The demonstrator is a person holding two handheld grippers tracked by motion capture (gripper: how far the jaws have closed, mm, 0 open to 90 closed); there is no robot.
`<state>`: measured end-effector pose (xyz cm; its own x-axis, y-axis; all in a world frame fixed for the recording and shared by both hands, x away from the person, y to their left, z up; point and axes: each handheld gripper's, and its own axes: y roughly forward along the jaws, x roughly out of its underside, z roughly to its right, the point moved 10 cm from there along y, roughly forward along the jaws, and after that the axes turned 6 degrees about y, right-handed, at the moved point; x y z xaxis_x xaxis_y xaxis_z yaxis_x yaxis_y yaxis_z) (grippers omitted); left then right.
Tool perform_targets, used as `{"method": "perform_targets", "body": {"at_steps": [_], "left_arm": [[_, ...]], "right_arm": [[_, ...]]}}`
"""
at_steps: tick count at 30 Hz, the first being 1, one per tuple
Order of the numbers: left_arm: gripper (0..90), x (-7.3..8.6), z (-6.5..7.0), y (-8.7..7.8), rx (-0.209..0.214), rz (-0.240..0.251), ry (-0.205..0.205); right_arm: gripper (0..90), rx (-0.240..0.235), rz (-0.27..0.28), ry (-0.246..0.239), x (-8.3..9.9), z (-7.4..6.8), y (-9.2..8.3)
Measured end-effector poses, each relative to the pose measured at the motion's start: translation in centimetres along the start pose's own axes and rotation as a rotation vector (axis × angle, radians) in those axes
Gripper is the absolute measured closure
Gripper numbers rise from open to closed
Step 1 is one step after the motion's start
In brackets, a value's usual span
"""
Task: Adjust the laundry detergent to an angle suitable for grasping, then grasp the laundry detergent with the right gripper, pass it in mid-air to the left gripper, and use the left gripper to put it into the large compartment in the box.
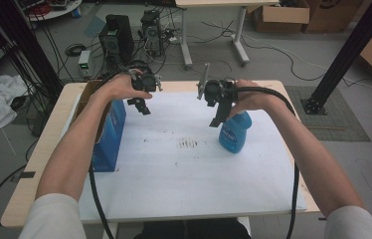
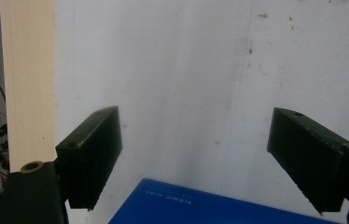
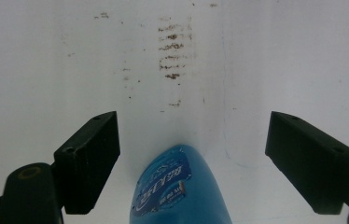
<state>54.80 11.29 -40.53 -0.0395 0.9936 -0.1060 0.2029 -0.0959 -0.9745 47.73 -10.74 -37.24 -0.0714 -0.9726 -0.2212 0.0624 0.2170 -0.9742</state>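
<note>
Blue bottle [image 3: 179, 186] sits at six o'clock between your right gripper's [image 3: 191, 163] open jaws, so a skewed descent could topple it; your left gripper [image 2: 193, 158] gapes empty.

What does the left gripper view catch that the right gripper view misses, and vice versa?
Left gripper view alone: the top edge of a blue box below its jaws, plus the table's bare wooden edge and some electronics at far left. Right gripper view alone: a blue bottle lying between and below its jaws, untouched, and a patch of brown smudges on the sheet. Both share: the white sheet as background and a pair of black jaws standing wide open with nothing gripped.
</note>
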Motion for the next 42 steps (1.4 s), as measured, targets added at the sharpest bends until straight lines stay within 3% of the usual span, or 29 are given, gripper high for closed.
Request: {"method": "perform_targets", "body": {"at_steps": [17,20,30,40,42], "left_arm": [[18.6,-0.8,0.5,-0.5,-0.009,0.000,0.010],[18.6,-1.0,0.9,-0.7,-0.003,-0.004,0.028],[18.6,-0.7,1.0,-1.1,-0.009,0.003,0.012],[18.7,-0.8,1.1,-1.3,-0.009,0.009,0.010],[18.7,-0.9,1.3,-1.2,0.010,0.018,0.016]], "right_arm": [[17.5,0.005,-0.004,0.002,0.3,-0.1,-0.3],[17.3,0.011,0.001,0.006,0.4,0.0,-0.4],[17.6,0.020,-0.004,-0.007,-0.2,-0.3,-0.1],[17.8,0.031,0.017,0.011,-0.2,-0.3,-0.9],[18.0,0.034,0.017,0.012,-0.1,-0.3,-1.0]]}}
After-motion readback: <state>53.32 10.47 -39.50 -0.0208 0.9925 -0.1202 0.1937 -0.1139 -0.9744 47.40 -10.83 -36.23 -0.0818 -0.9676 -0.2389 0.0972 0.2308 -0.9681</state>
